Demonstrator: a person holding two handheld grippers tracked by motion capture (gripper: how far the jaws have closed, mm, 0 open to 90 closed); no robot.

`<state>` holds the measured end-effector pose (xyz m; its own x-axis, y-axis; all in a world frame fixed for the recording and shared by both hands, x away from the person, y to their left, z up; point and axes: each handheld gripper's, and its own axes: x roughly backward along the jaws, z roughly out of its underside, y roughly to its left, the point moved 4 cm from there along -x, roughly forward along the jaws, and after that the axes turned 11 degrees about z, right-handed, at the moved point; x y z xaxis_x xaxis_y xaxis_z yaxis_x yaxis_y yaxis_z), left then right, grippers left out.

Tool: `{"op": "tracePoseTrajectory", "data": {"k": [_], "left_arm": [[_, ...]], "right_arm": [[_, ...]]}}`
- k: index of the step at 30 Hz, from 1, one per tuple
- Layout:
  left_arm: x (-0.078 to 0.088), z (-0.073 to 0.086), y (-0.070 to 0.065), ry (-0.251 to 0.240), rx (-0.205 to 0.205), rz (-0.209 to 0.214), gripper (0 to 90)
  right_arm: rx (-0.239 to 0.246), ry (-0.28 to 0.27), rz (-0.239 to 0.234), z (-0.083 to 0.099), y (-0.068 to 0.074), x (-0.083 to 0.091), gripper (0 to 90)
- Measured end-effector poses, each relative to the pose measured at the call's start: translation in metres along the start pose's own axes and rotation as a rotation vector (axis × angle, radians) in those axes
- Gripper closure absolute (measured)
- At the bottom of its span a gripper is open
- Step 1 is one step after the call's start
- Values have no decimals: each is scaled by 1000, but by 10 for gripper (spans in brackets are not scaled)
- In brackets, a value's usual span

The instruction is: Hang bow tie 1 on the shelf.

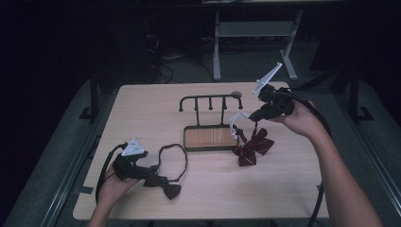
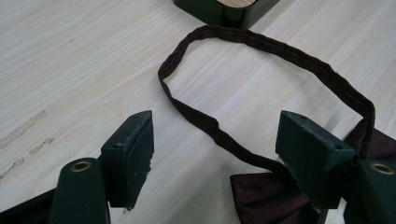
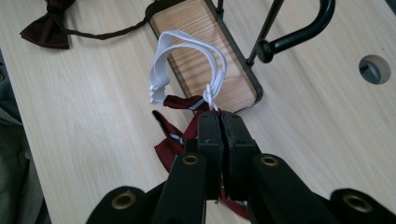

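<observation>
right gripper (image 3: 219, 119) jaws are pressed together on the red striped bow tie (image 3: 170, 142), right by its white elastic loop (image 3: 187, 65), which arcs toward twelve o'clock over the wooden stand base (image 3: 205, 56). dark bow tie (image 3: 49, 25) lies at ten o'clock; a black hook (image 3: 299, 32) at one o'clock.

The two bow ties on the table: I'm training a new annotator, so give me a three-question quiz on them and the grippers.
1. True or false: the right gripper is shut on the red bow tie.
2. What colour is the red bow tie's neck loop? A black, B white, C green.
3. Fill in: the left gripper is ____ over the dark bow tie, whose strap lies on the table near the hook rack.

Key: 1 true; 2 B; 3 open.
</observation>
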<state>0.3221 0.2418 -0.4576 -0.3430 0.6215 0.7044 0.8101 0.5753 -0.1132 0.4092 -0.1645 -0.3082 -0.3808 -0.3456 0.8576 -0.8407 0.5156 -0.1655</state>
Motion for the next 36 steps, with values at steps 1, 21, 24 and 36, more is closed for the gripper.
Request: {"op": "tracePoseTrajectory", "data": {"k": [1,21,24,36], "left_arm": [[0,0,0,1,1,0,284],[-1,0,-1,0,3,3,285],[-1,0,-1,0,3,3,285],[-1,0,-1,7,-4,4,285]], "right_arm": [[0,-1,3,-2,-1,1,873],[-59,5,29,-12,-26,2,873],[-67,5,34,-12,-29,2,873],[-115,28,44,-11,-42,-7,873]]}}
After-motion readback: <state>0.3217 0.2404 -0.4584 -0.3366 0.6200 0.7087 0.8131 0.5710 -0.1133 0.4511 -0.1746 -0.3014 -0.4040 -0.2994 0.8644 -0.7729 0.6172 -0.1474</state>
